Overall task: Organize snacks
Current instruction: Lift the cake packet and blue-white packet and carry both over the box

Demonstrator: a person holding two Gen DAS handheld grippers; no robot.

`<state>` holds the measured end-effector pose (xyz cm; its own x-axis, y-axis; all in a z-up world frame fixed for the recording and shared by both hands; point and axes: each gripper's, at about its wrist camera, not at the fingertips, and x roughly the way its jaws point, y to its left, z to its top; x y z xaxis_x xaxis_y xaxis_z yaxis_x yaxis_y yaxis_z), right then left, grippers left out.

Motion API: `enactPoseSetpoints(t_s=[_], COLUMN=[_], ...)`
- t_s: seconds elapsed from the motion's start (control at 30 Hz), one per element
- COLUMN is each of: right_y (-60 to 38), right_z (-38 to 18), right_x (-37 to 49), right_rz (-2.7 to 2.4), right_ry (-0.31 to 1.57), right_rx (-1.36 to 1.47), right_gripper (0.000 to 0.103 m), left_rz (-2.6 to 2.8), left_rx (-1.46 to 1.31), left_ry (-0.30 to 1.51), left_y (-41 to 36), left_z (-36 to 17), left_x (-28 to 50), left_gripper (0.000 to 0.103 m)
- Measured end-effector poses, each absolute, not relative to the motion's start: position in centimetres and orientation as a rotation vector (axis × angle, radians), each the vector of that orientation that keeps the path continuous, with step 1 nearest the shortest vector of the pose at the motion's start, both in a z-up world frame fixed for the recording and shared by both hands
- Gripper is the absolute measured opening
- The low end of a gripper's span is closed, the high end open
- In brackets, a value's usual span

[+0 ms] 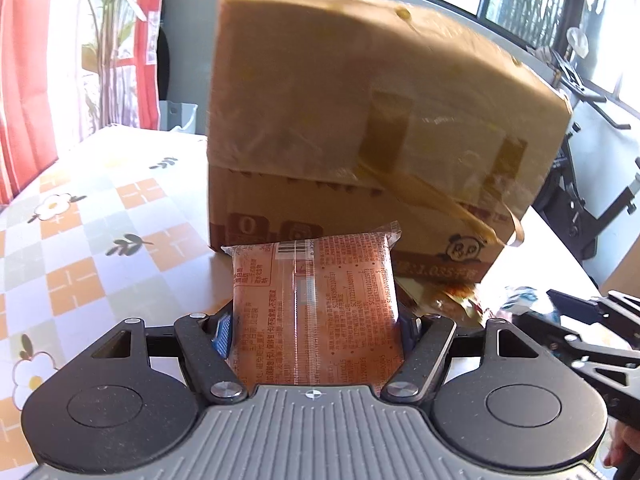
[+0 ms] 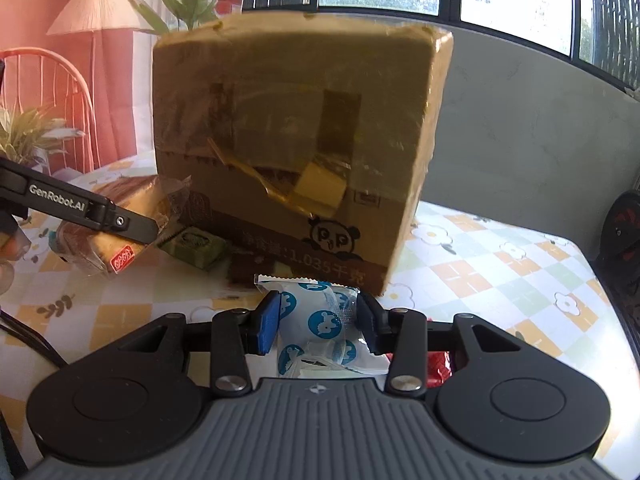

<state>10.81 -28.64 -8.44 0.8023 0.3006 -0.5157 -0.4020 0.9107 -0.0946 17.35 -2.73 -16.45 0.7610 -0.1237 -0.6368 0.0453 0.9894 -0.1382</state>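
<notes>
My left gripper (image 1: pixel 316 330) is shut on a clear-wrapped orange snack pack (image 1: pixel 316 312), held upright above the table in front of a tall cardboard box (image 1: pixel 360 120). My right gripper (image 2: pixel 318 322) is shut on a white snack packet with blue circles (image 2: pixel 320 324), just in front of the same box (image 2: pixel 296 140). In the right wrist view the left gripper's finger (image 2: pixel 120 222) lies over a wrapped bread slice pack (image 2: pixel 116 236). A green wrapped snack (image 2: pixel 194 246) and a brown snack (image 2: pixel 252 270) lie at the box's foot.
The table has a checked flower-print cloth (image 2: pixel 480 272). A red wrapper (image 2: pixel 438 368) lies under my right gripper. A chair (image 2: pixel 44 80), lamp (image 2: pixel 94 8) and plants stand at the left. The right gripper shows at the lower right of the left wrist view (image 1: pixel 592 332). A grey wall and windows are behind.
</notes>
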Motion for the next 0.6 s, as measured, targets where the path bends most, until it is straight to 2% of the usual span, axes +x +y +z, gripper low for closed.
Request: enactPoseSetpoints(t_s=[0.27,0.6], right_y=[-27.7,-25.6], right_z=[-4.4,0.6], right_x=[9.8,9.4], right_rz=[0.391,0.423], right_ry=[0.417,0.279], right_rx=[-0.234,-0.303], right_gripper=[0.044,0.044], left_rz=[-0.109,-0.137], left_rx=[-0.074,-0.021], left_ry=[0.634,0.487], left_y=[-2.0,-0.8], left_z=[-13.7,-7.6], left_x=[16.8,17.0], left_gripper=[0.074,0.074])
